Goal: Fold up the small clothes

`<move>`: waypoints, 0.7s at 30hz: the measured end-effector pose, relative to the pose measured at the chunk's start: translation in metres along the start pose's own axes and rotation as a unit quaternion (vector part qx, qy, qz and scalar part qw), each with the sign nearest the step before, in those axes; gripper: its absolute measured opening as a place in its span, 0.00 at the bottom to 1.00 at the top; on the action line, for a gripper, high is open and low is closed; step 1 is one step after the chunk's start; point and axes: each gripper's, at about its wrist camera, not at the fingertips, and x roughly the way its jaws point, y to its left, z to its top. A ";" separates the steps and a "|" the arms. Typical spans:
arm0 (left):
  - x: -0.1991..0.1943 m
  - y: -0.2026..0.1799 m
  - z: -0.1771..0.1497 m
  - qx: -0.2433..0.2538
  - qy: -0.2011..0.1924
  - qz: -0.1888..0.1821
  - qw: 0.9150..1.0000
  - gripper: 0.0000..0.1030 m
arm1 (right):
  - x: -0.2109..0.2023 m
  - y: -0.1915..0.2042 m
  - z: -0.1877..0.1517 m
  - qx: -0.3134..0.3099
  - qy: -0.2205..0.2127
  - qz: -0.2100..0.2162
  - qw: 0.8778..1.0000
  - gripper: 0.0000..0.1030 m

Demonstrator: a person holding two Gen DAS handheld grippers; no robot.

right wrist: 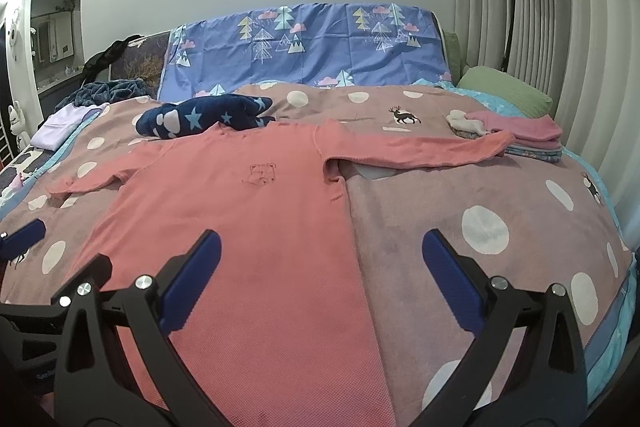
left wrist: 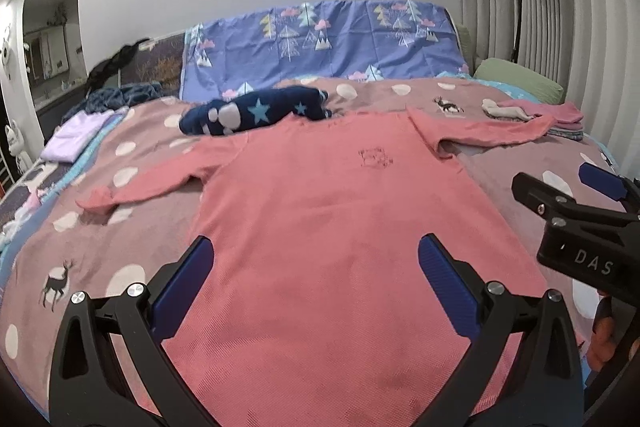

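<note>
A pink long-sleeved shirt (left wrist: 320, 211) lies flat on the bed, front up, both sleeves spread out; it also shows in the right wrist view (right wrist: 248, 211). My left gripper (left wrist: 316, 259) is open and empty above the shirt's lower body. My right gripper (right wrist: 320, 251) is open and empty over the shirt's right hem edge; it also shows at the right of the left wrist view (left wrist: 560, 191). A navy star-patterned garment (left wrist: 256, 111) lies crumpled just beyond the collar.
The bed has a mauve polka-dot blanket (right wrist: 480, 195). A stack of folded clothes (right wrist: 520, 131) sits at far right, lilac folded clothes (left wrist: 76, 135) at far left. A blue tree-print cover (left wrist: 320, 43) and a green pillow (right wrist: 504, 87) are at the head.
</note>
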 end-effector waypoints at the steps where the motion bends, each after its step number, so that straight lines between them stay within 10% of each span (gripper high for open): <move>1: 0.002 0.001 -0.001 -0.002 0.002 -0.001 1.000 0.99 | 0.001 0.000 -0.001 0.000 0.000 0.000 1.000 0.98; 21: 0.006 0.004 -0.004 -0.005 0.003 -0.014 1.000 0.99 | 0.005 -0.002 0.001 0.003 0.005 -0.005 1.000 0.98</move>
